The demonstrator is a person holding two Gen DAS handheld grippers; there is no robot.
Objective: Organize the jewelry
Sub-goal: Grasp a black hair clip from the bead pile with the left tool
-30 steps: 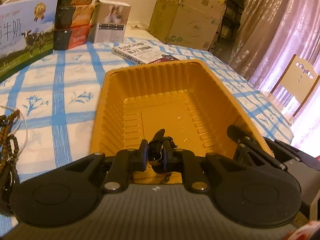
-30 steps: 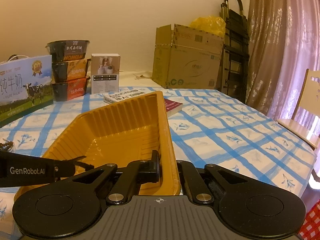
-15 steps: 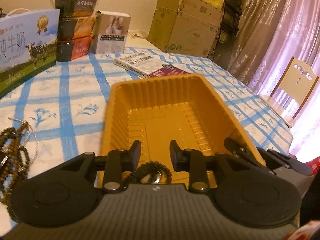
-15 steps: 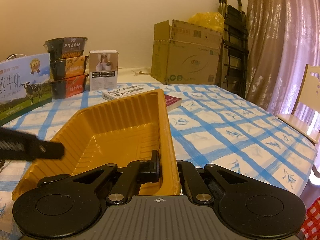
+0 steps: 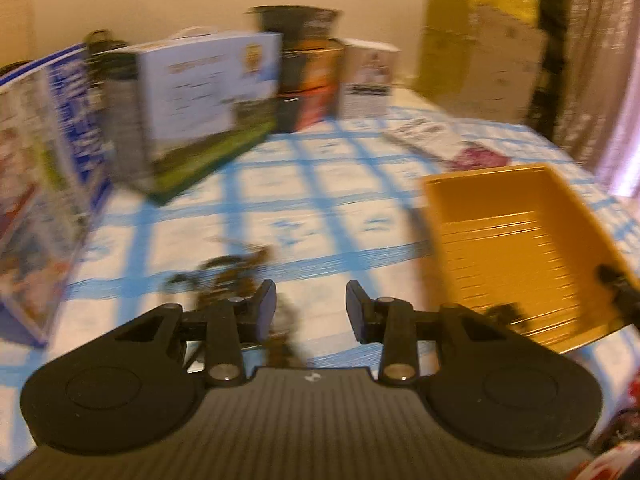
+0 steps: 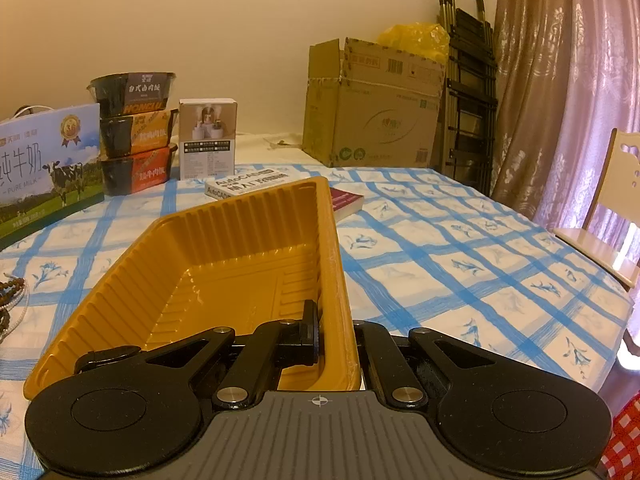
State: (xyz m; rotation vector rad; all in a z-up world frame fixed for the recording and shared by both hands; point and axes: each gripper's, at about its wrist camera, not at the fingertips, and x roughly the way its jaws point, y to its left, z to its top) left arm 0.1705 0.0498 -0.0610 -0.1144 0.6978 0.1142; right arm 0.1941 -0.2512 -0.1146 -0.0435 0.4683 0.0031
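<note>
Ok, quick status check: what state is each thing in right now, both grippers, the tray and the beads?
left gripper: jaws opening, nothing between them, over the tablecloth beside the tray
right gripper: shut on the tray's side wall
yellow tray: upright on the table, a dark item at its near end
bead strands: loose on the tablecloth, outside the tray, blurred
cardboard box: flaps open

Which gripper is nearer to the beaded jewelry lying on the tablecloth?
Left. The left gripper, jaws opening with nothing between them, hangs just over the beaded jewelry. The right gripper is clamped on the yellow tray wall, the tray's width away.
</note>
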